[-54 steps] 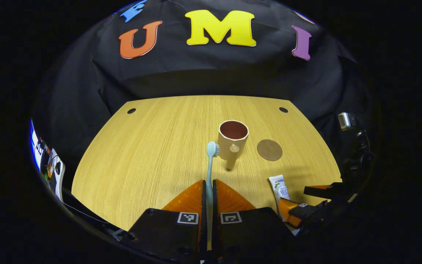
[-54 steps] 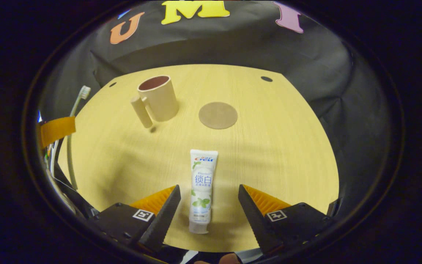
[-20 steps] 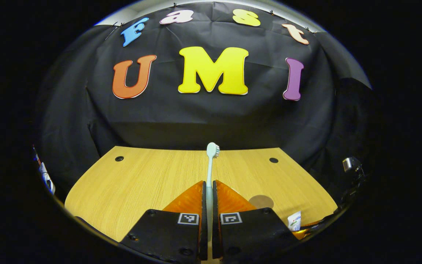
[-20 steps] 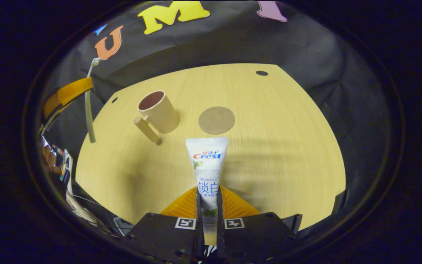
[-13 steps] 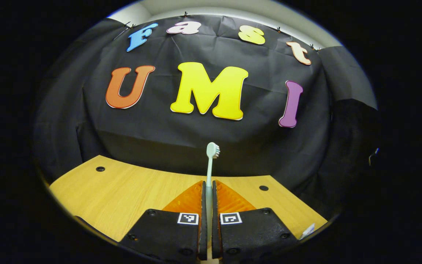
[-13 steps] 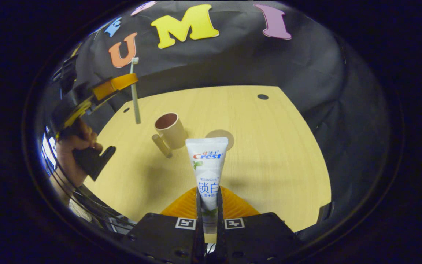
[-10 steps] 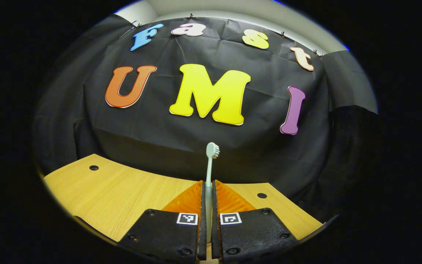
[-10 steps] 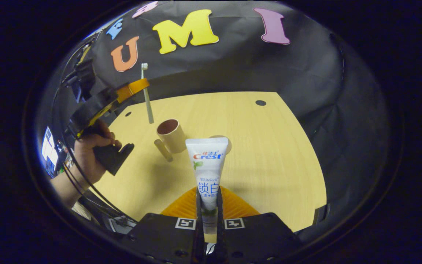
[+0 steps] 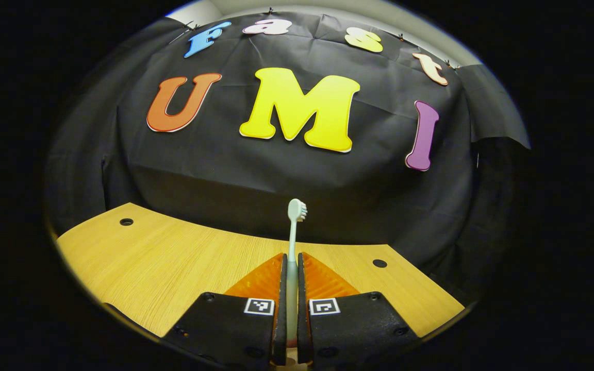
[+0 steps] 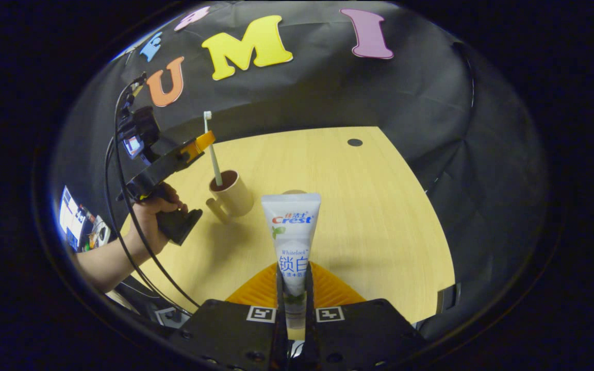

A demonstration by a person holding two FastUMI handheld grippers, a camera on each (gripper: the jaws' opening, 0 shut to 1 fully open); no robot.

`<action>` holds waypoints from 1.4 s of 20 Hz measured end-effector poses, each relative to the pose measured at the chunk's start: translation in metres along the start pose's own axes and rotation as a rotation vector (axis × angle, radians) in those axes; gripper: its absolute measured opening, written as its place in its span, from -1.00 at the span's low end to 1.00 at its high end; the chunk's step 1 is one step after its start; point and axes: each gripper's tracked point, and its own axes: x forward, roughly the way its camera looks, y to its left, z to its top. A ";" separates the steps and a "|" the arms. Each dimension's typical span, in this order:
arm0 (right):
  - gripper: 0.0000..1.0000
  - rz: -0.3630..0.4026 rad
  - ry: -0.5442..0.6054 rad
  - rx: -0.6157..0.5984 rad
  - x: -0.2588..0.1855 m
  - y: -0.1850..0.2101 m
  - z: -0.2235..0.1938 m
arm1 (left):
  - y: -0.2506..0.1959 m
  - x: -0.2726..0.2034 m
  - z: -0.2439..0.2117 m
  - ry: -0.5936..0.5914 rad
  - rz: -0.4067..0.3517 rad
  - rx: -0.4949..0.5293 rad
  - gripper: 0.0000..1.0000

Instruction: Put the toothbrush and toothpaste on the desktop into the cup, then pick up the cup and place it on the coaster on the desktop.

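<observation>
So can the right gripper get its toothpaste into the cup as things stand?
Probably not yet: the toothbrush held by the left gripper stands over the cup mouth, crowding the opening. The right gripper grips the toothpaste well short of it.

Toothbrush [image 10: 213, 154] tip in cup [image 10: 231, 197] on desk [image 10: 359, 206], behind toothpaste [image 10: 292, 242]; coaster [image 10: 291, 192] right of cup.

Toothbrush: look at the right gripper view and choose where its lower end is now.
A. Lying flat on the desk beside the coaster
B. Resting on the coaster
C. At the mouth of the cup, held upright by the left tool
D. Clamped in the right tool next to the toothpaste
C: in the right gripper view the toothbrush stands upright in the left tool, its lower end at the mouth of the cup.
</observation>
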 end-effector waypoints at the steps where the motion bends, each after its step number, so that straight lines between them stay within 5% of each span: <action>1: -0.75 0.000 -0.004 -0.001 0.000 0.000 0.001 | 0.000 0.000 -0.001 -0.001 0.001 0.000 -0.78; 12: -0.75 0.010 -0.001 -0.018 -0.001 -0.003 0.000 | 0.008 -0.001 -0.016 0.027 0.008 0.034 -0.80; 16: -0.73 0.016 -0.001 -0.016 -0.003 0.001 -0.001 | 0.010 -0.010 -0.018 0.027 0.024 0.066 0.97; 28: -0.73 0.094 -0.085 -0.059 0.010 0.030 0.030 | 0.047 -0.096 0.011 0.019 0.103 0.105 0.98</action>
